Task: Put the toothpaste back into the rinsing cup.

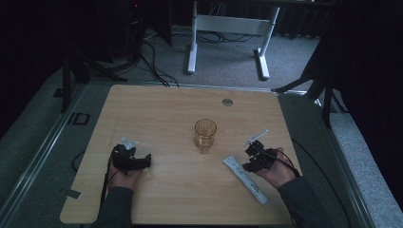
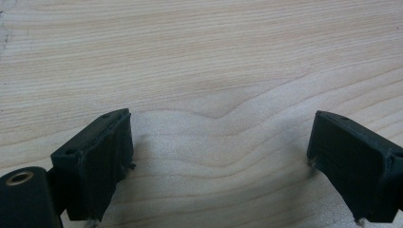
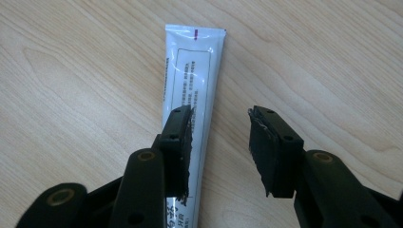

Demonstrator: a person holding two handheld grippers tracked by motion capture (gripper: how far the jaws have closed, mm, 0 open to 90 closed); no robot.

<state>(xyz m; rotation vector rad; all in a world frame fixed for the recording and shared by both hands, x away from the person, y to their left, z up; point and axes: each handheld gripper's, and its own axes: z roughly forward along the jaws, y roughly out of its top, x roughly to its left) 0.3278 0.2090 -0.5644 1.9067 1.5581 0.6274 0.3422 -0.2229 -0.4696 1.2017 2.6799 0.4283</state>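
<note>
Lying flat on the table [image 3: 71,95], the white tube [image 3: 192,85] passes under the right gripper's [image 3: 219,147] released fingers [image 3: 178,142].

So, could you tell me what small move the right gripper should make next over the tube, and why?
Probably shift the right gripper sideways to centre it, then close. The white tube lies flat on the table, under one of the fingers rather than in the gap between them, so closing now would likely miss it.

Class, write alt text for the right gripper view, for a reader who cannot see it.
A white toothpaste tube lies flat on a pale wooden table, its crimped end pointing away. The right tool hovers over it, black jaws open; the tube passes under the left jaw rather than centred between them.
</note>
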